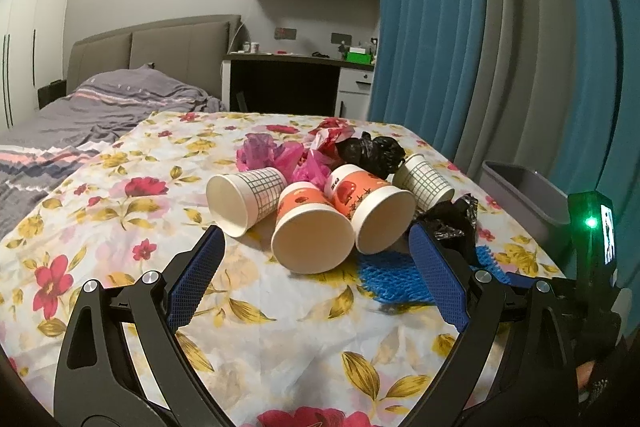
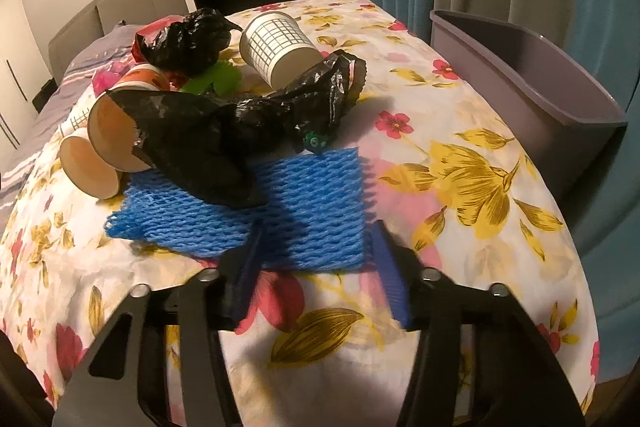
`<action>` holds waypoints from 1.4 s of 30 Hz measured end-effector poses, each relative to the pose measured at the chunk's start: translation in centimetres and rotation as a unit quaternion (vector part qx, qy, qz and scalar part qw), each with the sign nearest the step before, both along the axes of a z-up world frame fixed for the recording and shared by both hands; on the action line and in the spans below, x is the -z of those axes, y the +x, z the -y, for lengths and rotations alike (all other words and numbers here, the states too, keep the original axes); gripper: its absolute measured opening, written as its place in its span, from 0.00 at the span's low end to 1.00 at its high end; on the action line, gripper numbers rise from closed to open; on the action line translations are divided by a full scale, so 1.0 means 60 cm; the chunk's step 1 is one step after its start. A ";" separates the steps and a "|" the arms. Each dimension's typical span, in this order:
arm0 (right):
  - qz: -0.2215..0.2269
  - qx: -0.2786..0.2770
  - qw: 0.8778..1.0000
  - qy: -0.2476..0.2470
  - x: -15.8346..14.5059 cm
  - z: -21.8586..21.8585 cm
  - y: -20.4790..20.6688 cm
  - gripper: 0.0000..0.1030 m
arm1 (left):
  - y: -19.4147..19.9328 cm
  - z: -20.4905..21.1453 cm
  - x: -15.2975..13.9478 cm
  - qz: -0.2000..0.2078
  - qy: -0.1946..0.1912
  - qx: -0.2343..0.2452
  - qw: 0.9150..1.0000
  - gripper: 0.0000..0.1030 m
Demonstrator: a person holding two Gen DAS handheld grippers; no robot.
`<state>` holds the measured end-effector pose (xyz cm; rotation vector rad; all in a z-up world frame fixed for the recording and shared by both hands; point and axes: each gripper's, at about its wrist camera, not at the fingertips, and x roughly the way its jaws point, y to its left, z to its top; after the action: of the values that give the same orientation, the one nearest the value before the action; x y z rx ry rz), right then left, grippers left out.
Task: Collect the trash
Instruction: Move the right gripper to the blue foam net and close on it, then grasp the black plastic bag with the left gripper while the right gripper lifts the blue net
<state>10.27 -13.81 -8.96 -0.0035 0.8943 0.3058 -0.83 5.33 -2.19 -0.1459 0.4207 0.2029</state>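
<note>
Trash lies on a flowered tablecloth. Two orange paper cups and two white grid-patterned cups lie on their sides. Crumpled pink plastic and black plastic bags sit among them. A blue foam net lies flat, partly under a black bag. My left gripper is open and empty, just short of the nearest orange cup. My right gripper is open, its fingertips at the near edge of the blue net.
A grey plastic bin stands at the table's right edge, by the blue curtain. A bed lies beyond the table on the left, a desk behind it. A green scrap lies between the cups.
</note>
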 end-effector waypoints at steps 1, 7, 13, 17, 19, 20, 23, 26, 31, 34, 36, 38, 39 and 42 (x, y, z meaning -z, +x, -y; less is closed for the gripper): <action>0.002 -0.001 1.000 -0.002 0.000 -0.002 -0.002 0.42 | 0.000 -0.001 0.000 -0.001 0.000 0.001 1.000 0.89; 0.022 0.000 1.000 -0.015 -0.005 -0.002 -0.011 0.18 | 0.000 0.000 0.001 0.000 -0.001 0.003 1.000 0.89; 0.023 0.003 1.000 -0.006 -0.007 0.016 -0.017 0.05 | 0.002 0.006 0.002 -0.001 0.000 0.007 1.000 0.89; 0.031 0.004 0.999 -0.005 -0.010 0.023 -0.025 0.05 | 0.003 0.007 0.002 -0.001 0.000 0.008 1.000 0.89; 0.034 0.007 0.999 -0.003 -0.012 0.030 -0.027 0.05 | 0.004 0.005 0.004 -0.003 -0.001 0.008 1.000 0.89; 0.035 0.009 0.999 -0.002 -0.013 0.032 -0.028 0.05 | 0.005 0.005 0.005 -0.004 -0.003 0.008 1.000 0.89; 0.041 0.015 0.999 0.002 -0.018 0.043 -0.030 0.05 | 0.009 0.002 0.009 -0.008 -0.007 0.007 1.000 0.89; 0.045 0.019 0.999 0.006 -0.023 0.054 -0.032 0.05 | 0.013 0.000 0.013 -0.012 -0.010 0.008 1.000 0.89; 0.057 0.027 0.998 0.014 -0.035 0.070 -0.045 0.05 | 0.018 0.008 0.014 -0.013 -0.008 0.018 1.000 0.89; 0.075 0.029 0.997 0.014 -0.053 0.085 -0.059 0.05 | 0.026 0.024 0.014 -0.015 -0.009 0.040 0.999 0.89; 0.084 0.035 0.996 0.017 -0.064 0.098 -0.066 0.05 | 0.038 0.041 0.016 -0.022 -0.021 0.070 0.997 0.89; 0.092 0.040 0.995 0.019 -0.072 0.109 -0.071 0.05 | 0.049 0.053 0.018 -0.026 -0.039 0.093 0.995 0.89; 0.095 0.042 0.994 0.020 -0.076 0.114 -0.075 0.05 | 0.057 0.060 0.019 -0.029 -0.048 0.106 0.993 0.89; 0.105 0.045 0.993 0.020 -0.085 0.125 -0.084 0.05 | 0.079 0.083 0.024 -0.036 -0.038 0.121 0.991 0.89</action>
<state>5.22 -21.32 -3.86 0.0403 0.6770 0.2336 3.91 0.34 -3.65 -0.1612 0.5141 -0.0473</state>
